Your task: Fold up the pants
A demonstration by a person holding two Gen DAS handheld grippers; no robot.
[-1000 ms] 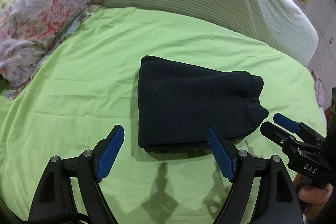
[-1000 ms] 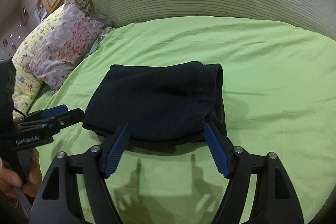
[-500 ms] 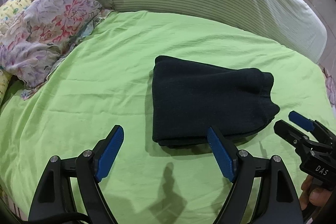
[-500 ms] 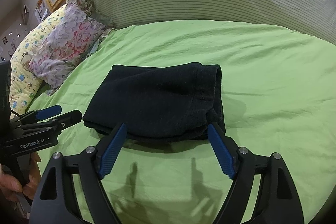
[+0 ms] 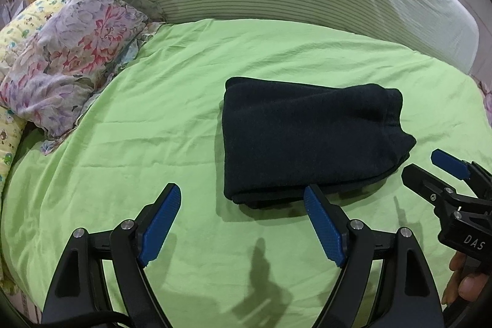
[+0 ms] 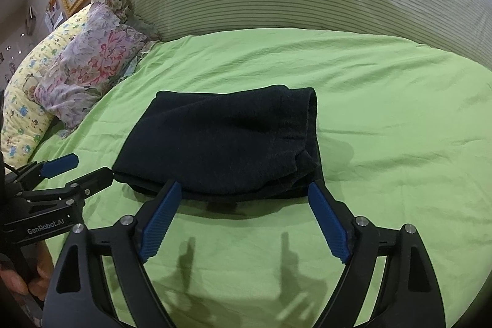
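Pants: dark navy fleece pants, folded into a thick rectangle, lying mid-bed on the lime-green cotton bedsheet
Left tongs: spread wide, empty, just short of the near fold
Right tongs: spread wide, empty, tips at the near edge
Risk: top layer snagged by a blue pad, bundle dragged open
Risk: springy fleece slumping at the loose right end

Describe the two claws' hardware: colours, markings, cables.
Both are matte black linkage claws with ribbed blue pads and silver pivot screws. Left claw: white "GenRobot.AI" on its side, a black cable below. Right claw: white "DAS". Bare hand grips the handle.
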